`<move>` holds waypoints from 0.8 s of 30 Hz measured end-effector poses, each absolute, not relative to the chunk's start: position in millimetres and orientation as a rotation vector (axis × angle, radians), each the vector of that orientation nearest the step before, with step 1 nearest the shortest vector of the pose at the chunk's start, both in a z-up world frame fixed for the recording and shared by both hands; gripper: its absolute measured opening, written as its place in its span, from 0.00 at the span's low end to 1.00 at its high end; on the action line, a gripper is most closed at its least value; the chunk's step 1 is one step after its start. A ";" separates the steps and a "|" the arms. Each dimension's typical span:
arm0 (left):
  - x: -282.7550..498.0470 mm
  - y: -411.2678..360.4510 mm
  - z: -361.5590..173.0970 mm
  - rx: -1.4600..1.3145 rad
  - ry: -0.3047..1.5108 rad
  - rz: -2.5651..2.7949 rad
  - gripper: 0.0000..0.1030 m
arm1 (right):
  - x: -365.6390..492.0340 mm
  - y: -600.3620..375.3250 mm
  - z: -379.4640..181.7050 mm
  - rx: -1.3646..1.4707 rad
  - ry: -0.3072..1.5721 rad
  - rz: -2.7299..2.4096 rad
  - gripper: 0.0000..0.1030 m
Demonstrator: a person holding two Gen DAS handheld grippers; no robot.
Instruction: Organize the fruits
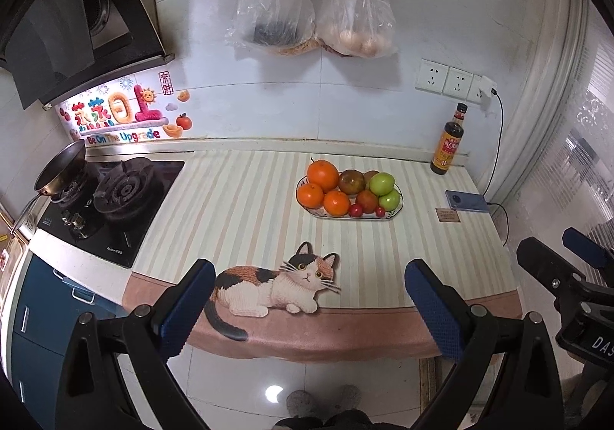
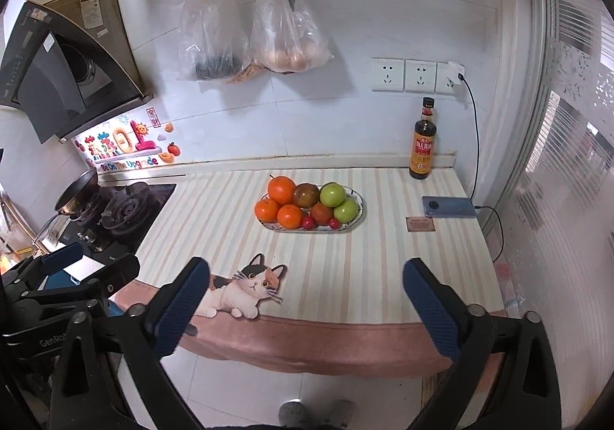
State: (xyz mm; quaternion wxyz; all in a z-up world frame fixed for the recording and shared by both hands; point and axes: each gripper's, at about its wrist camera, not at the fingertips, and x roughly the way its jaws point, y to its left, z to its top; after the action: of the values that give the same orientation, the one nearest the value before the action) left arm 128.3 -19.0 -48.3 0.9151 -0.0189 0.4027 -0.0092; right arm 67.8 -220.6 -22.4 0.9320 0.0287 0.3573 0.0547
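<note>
**Fruit plate untouched; both tools held back at the near edge**

The fruits are found piled on an oval plate (image 1: 395, 214) at the middle of the desk (image 1: 238, 207), towards the back wall. Three oranges (image 1: 323, 175) are grouped on its left side, two green apples (image 1: 382, 183) on its right, brownish fruits between them, and two small red fruits (image 1: 355, 210) at the front rim. The left hand-held gripper (image 1: 310, 299) is seen with its jaws spread wide and nothing between them, hanging over the front edge of the desk; the right hand-held gripper (image 2: 306, 299) is likewise released and empty, just beside it.

The step in hand is judged to be the first reach. The pile is best entered from the top or the outer side, since the fruits touch one another and a lower one, if pulled, could roll the rest. Round fruit should be closed on across its widest part.

Ample bare striped cloth is left in front of the plate and to its left for setting fruit down. Less room is offered on the right, where a phone (image 2: 449, 207), its cable and a sauce bottle (image 2: 423, 146) stand. The stove (image 1: 115, 200) borders the left, and the near edge drops to the floor.
</note>
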 end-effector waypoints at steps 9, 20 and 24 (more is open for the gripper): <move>173.2 -23.3 -63.4 -0.023 0.850 0.039 1.00 | 123.7 -226.8 -36.0 0.051 0.740 0.096 1.00; 223.2 -29.0 -85.6 0.004 0.919 0.047 1.00 | 186.9 -235.8 -73.0 0.077 0.835 0.079 1.00; 232.9 -30.1 -90.7 0.002 0.936 0.046 1.00 | 201.0 -235.3 -82.1 0.074 0.858 0.072 1.00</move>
State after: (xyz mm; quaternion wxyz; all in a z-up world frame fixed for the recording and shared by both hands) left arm 232.9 -30.1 -90.7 0.8923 0.0009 0.4510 0.0220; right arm 201.0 -235.3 -82.1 0.9081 0.0357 0.4157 0.0348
